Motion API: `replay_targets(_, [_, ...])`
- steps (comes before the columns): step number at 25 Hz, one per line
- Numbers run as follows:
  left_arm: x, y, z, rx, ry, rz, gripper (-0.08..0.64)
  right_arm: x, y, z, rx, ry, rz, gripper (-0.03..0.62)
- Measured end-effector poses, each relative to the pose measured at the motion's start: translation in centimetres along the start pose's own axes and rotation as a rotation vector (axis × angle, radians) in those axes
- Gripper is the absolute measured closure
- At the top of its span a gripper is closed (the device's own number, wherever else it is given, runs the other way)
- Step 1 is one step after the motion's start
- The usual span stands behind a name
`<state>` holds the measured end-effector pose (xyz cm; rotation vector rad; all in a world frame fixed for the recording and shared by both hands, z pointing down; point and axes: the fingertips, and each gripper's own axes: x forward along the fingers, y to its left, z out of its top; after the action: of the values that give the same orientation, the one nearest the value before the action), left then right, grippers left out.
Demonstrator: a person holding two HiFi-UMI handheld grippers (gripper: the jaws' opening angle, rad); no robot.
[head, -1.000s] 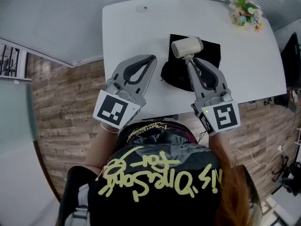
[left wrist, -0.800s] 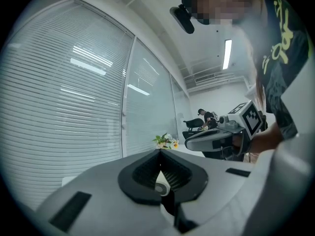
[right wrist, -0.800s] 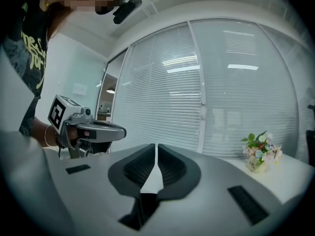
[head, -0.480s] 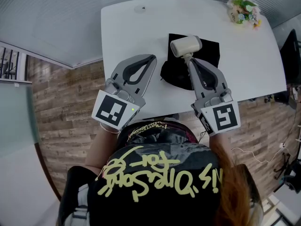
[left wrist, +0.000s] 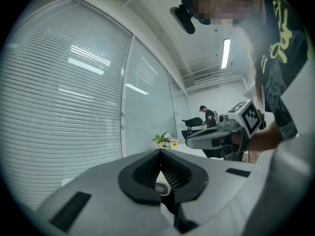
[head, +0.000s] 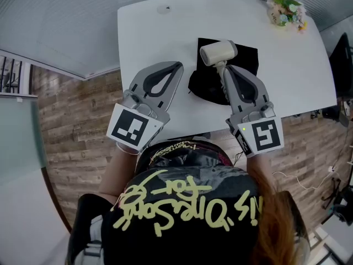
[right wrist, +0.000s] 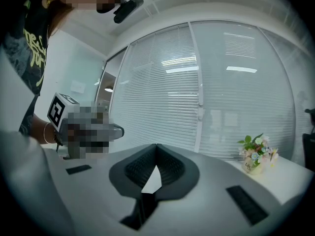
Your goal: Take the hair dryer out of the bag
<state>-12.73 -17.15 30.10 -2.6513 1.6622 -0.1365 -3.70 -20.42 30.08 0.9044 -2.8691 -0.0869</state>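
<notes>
Hair dryer: cream-white plastic hair dryer (head: pixel 219 52) with a short barrel-shaped head and a straight handle. It lies on top of the black fabric bag (head: pixel 245 59), outside it, with the handle pointing toward the person.

Right claw (head: pixel 226 68): pressed together, nothing pinched. Its tip sits at the handle's end over the bag; contact cannot be confirmed.

Left claw (head: pixel 179 66): pressed together, empty, just left of the bag.

Clearances: the white worktop (head: pixel 149 37) is bare to the left of the bag, beyond it and to its right. The bag's near side lies close to the worktop's near edge. A small pot of flowers (head: pixel 287 10) stands well beyond the bag to the right, at the far corner
</notes>
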Motion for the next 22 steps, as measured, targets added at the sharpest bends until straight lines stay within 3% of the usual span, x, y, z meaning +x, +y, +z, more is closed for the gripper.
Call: replay_targets(22, [1.4,1.0,-0.4,-0.021,-0.016,0.000,0.566,0.6,-0.4,-0.7,-0.003,0.013,-0.011,0.590])
